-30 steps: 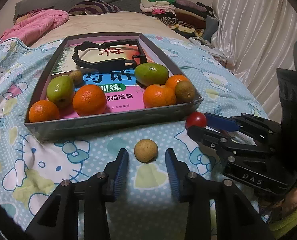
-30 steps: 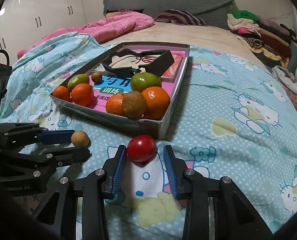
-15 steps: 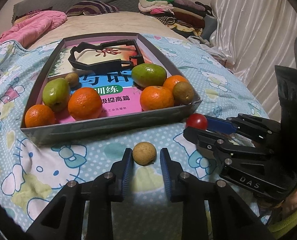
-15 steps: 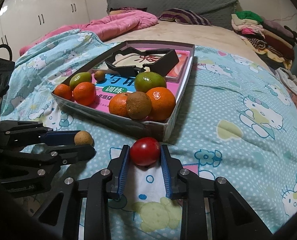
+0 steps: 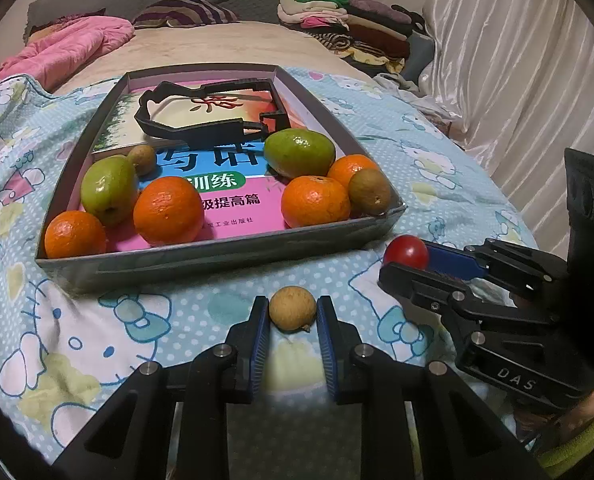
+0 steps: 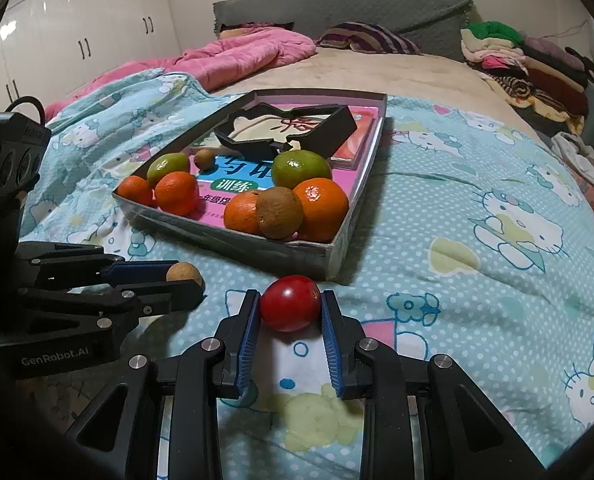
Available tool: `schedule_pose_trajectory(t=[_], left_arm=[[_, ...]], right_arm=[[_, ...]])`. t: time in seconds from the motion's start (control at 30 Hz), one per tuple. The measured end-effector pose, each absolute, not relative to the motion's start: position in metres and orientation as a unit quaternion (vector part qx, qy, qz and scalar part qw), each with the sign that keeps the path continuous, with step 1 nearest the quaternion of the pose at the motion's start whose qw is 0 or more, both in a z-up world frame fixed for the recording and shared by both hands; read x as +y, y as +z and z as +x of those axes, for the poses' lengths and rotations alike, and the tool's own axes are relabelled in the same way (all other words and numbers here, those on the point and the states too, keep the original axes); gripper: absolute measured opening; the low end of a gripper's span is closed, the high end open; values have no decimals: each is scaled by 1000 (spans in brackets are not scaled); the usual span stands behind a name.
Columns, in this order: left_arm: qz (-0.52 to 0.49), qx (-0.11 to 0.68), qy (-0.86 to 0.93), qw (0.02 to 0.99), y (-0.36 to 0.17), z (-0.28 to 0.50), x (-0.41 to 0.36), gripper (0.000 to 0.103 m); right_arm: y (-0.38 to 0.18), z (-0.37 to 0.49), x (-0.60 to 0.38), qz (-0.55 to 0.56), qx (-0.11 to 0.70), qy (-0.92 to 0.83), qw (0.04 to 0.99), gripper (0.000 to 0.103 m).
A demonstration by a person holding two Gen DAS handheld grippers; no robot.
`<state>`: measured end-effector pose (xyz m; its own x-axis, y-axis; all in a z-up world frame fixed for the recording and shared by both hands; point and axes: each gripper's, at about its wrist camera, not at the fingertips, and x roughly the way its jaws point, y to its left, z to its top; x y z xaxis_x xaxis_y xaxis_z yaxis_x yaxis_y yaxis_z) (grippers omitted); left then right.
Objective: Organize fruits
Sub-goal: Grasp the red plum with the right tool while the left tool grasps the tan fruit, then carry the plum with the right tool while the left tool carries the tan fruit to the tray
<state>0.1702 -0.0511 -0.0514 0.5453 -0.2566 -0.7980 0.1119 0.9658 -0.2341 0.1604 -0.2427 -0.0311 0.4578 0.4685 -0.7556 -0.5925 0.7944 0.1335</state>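
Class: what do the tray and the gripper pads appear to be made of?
Tray: probably grey cardboard, matte; thin folded walls, slightly dented near corner. Pads: likely blue rubber or soft plastic, ribbed faces; the look leaves it open.

We've got our left black two-finger gripper low, blue pads pinching a small tan fruit; our right black two-finger gripper beside it squeezes a red one.

bed | white wardrobe | grey headboard | curtain
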Motion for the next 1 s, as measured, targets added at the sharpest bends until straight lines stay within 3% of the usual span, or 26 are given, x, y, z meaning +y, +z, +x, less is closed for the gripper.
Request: schedule_pose_trajectory(t=[1.0], left_arm=[[-94, 445, -62, 888, -19, 135, 7, 24]], right_arm=[[-19, 133, -231, -65, 398, 353, 844, 31]])
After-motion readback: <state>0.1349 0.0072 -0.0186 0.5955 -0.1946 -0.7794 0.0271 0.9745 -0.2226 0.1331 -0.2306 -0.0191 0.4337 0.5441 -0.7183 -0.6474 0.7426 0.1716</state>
